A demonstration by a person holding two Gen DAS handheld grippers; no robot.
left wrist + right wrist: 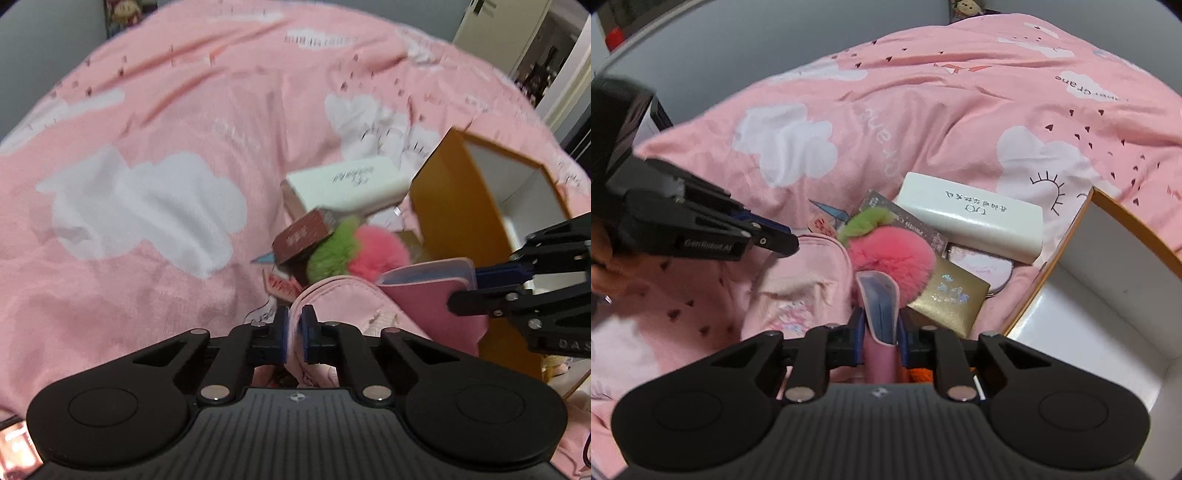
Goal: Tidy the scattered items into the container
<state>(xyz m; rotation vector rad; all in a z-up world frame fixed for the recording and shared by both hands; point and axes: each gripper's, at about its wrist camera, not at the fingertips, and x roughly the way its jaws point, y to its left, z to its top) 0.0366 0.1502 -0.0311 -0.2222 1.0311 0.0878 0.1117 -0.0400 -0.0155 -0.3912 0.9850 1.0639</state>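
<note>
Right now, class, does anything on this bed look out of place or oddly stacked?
Yes. The items sit heaped beside the orange box, not in it. The white case rests tilted on a dark booklet and a round compact, with the pink pompom on top. A brown box leans askew.

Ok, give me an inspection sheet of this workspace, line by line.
Surface: pink cloud-print bedspread, rumpled.
Job's things: orange box, open, white inside, at the right; pink pouch; pink card holder; white case; pompom; gold packet; round compact partly under the case; brown box.
Clutter: the small things lie heaped beside the box.
Grippers: left gripper shut on the pouch's edge; right gripper shut on the card holder.
Cables: dark cable at the edge.
Surroundings: grey wall, doll behind the bed, doorway.
</note>
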